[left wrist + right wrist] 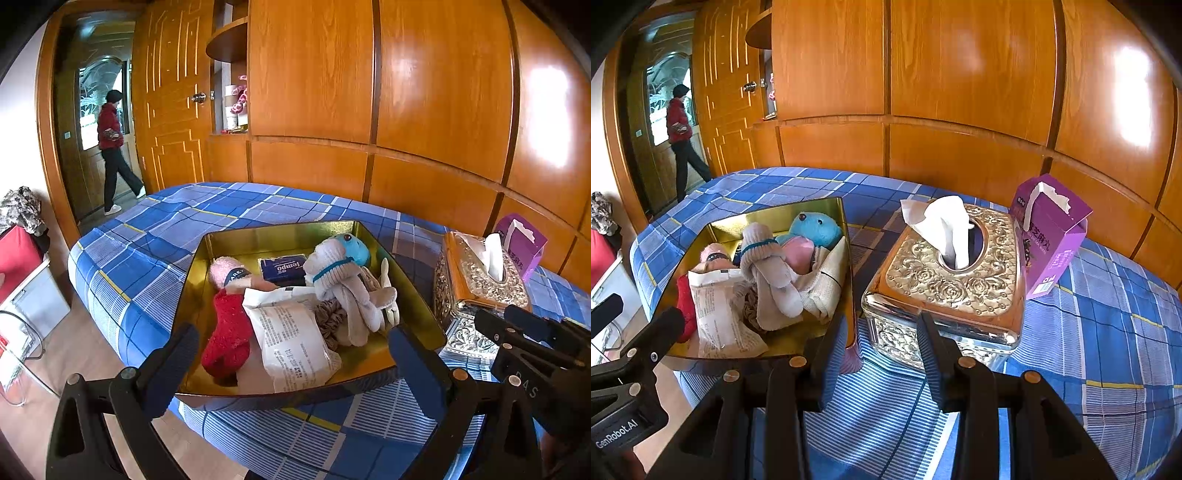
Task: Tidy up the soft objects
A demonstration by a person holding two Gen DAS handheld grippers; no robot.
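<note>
Blue plaid bed (1108, 332), gold tin (236, 236), wooden wardrobe wall (443, 92), perhaps bedroom

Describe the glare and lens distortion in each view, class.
Left wrist view: bright window glare on the wardrobe panels, straight panel seams bowed by the fisheye. Right wrist view: the same glare upper right, highlights on the metallic tissue box, dark corners.

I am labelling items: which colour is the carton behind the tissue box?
Purple, with a torn white opening on top; the carton shows best in the right wrist view.
</note>
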